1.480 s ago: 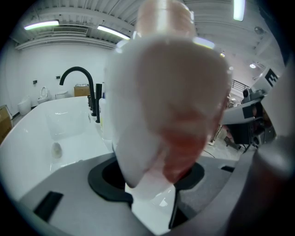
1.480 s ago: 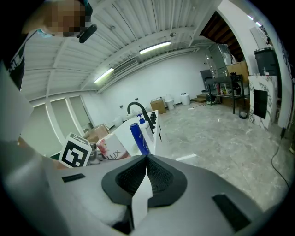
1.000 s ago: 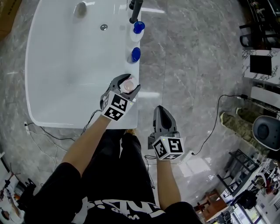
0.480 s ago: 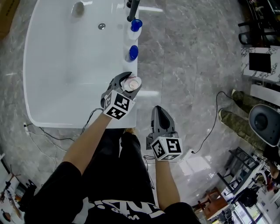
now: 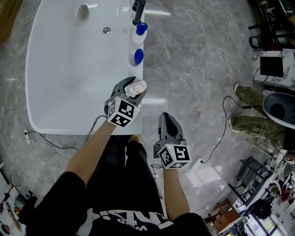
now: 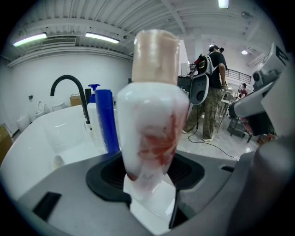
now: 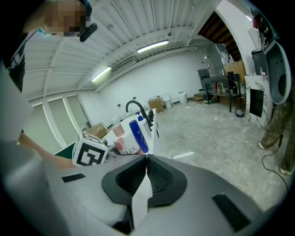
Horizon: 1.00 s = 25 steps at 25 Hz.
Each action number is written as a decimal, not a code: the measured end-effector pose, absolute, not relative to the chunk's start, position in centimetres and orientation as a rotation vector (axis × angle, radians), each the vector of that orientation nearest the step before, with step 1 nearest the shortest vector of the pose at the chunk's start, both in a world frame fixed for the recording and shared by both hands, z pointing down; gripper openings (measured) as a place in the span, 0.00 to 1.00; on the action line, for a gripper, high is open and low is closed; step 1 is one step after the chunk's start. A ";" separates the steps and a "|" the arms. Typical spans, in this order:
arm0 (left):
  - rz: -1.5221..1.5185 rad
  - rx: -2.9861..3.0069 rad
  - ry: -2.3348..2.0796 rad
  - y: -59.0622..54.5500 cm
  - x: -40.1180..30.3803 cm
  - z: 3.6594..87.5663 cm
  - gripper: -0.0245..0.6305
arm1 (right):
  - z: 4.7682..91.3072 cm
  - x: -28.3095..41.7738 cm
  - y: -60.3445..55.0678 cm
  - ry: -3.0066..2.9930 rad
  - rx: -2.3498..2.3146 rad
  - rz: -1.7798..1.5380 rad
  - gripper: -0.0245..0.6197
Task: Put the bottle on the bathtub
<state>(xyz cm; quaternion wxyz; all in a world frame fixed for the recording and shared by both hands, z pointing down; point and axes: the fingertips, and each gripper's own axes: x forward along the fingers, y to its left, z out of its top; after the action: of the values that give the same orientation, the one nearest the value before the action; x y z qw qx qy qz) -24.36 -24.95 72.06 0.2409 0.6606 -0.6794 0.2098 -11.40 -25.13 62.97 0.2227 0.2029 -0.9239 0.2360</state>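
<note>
A white bottle with a pale pink cap (image 5: pixel 137 86) (image 6: pixel 152 120) stands upright between the jaws of my left gripper (image 5: pixel 130 89), which is shut on its lower body. It hangs over the right rim of the white bathtub (image 5: pixel 69 69), just short of two blue-capped bottles (image 5: pixel 138 56) on that rim. The same bottle shows in the right gripper view (image 7: pixel 120 138). My right gripper (image 5: pixel 167 123) is shut and holds nothing, over the grey floor to the right of the tub.
A black tap (image 5: pixel 138 9) rises at the far end of the rim, beside a white pump bottle (image 5: pixel 140 30). A black cable (image 5: pixel 221 133) runs across the marble floor. A person's legs (image 5: pixel 249 110) stand at the right. Cables (image 5: pixel 50 143) lie below the tub.
The left gripper with the bottle has shifted slightly up and towards the blue bottles along the rim. The right gripper has barely moved.
</note>
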 end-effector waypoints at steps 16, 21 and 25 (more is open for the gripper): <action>0.512 1.690 -1.993 -19.1 -22.7 65.6 0.41 | 58.6 -9.5 -23.1 -2.608 0.435 0.582 0.08; 0.493 1.686 -2.037 -17.5 -20.7 62.6 0.41 | 57.2 -8.1 -21.9 -2.630 0.374 0.544 0.08; 0.475 1.687 -2.059 -15.7 -19.1 59.8 0.41 | 55.7 -7.2 -20.5 -2.647 0.317 0.525 0.08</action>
<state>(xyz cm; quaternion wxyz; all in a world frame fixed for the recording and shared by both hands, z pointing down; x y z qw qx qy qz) -19.13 -15.72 59.83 0.2173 0.6090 -0.7433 0.1714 -7.15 -20.53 55.66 0.2104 0.1139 -0.9524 0.1888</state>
